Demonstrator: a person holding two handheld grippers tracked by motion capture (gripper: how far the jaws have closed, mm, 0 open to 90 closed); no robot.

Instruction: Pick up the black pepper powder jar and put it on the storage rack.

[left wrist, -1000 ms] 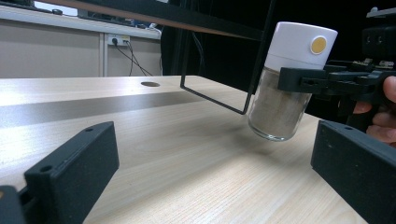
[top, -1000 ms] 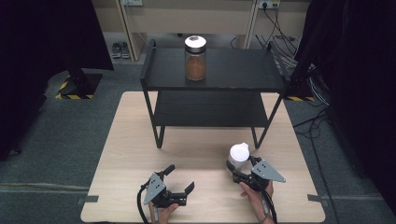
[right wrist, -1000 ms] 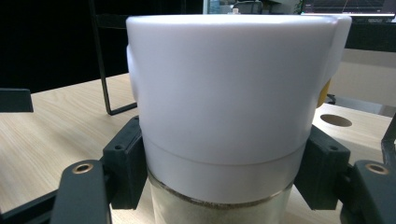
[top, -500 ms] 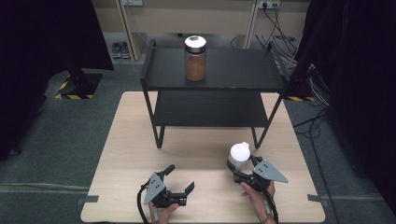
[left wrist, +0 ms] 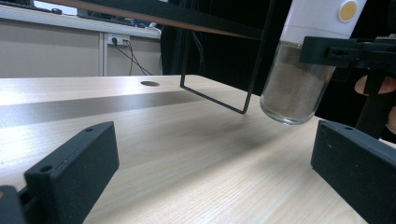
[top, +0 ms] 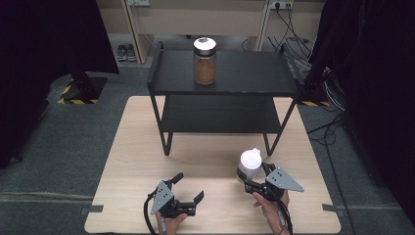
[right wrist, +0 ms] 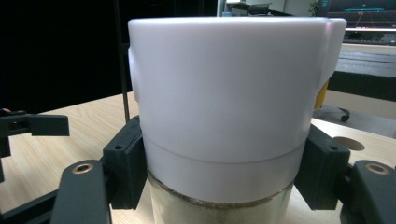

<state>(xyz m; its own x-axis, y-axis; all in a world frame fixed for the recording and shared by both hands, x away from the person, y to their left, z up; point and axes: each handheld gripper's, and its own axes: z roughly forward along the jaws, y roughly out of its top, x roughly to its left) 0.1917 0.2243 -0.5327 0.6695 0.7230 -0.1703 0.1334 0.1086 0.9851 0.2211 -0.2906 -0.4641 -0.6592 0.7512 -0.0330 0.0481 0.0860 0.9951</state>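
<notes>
Here the right gripper [top: 255, 182] is clamped on a white-capped jar [top: 248, 165] of pale brown powder near the right front of the light wooden table [top: 132, 147]; in the right gripper view its two black jaws press against the jar [right wrist: 229, 116] just below the white cap, one on each side. From the left gripper view the jar [left wrist: 299, 70] hangs tilted with its glass base clear of the tabletop, a shadow beneath it, and a round yellow spot shows on its cap. The person's right hand [top: 271, 213] holds that gripper from the near edge of the table. The left gripper [top: 188, 188] sits near the front edge, left of the jar and well apart from it, with its jaws standing wide and nothing between them; in its own view the two black jaws frame bare wood. The left hand [top: 169, 223] grips it from below the near edge. Farther off, a black two-tier shelf [top: 225, 93] stands across the far half of the table, its thin legs resting on the wood. On its top level, toward the left of centre, a second jar [top: 204, 61] with darker brown contents and a white lid stands upright.
</notes>
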